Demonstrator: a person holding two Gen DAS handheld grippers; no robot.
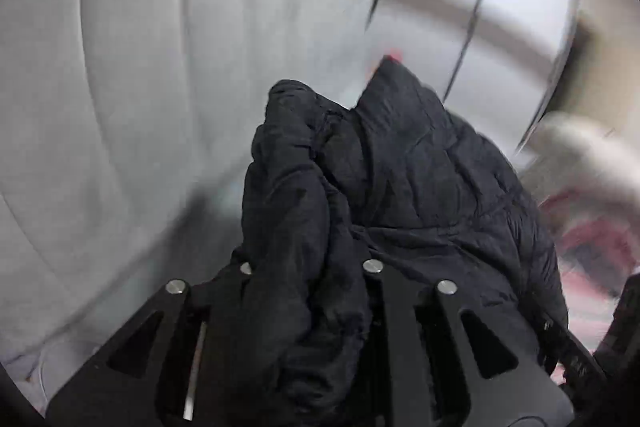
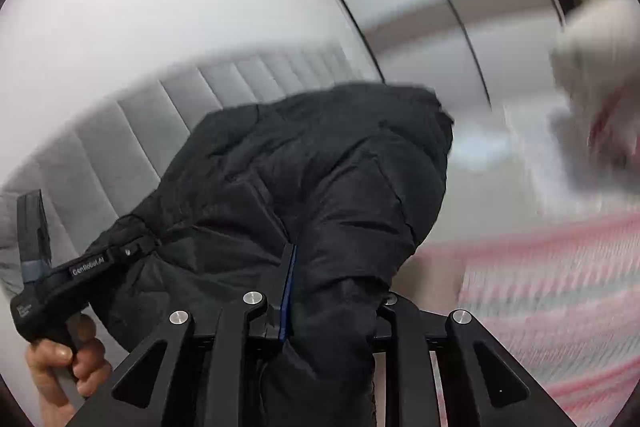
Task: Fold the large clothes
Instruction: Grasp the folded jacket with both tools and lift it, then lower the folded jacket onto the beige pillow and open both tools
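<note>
A bulky black quilted puffer jacket point(image 1: 400, 163) hangs in the air between two hand-held tools, lifted clear of a pink-and-white striped bedspread point(image 2: 560, 287) with a grey channel-padded headboard point(image 2: 132, 131) behind. The left tool point(image 1: 308, 267) is clamped on a thick bunch of the jacket's fabric; the right tool point(image 2: 332, 291) is likewise clamped on a fold, its blue-padded finger point(image 2: 289, 291) pressed into the cloth. In the right wrist view the person's left hand point(image 2: 68, 363) grips the other tool's handle, just beside the jacket. Both views are smeared, which suggests a quick swing. The risk appears to lie there: slick, puffy fabric pinched in a wad could slide from either tool mid-swing, dropping one side so the jacket lands crumpled rather than flat. With the grips close together, the loose bulk might also twist or double under itself on the bed. Sleeves and hem are not visible.
</note>
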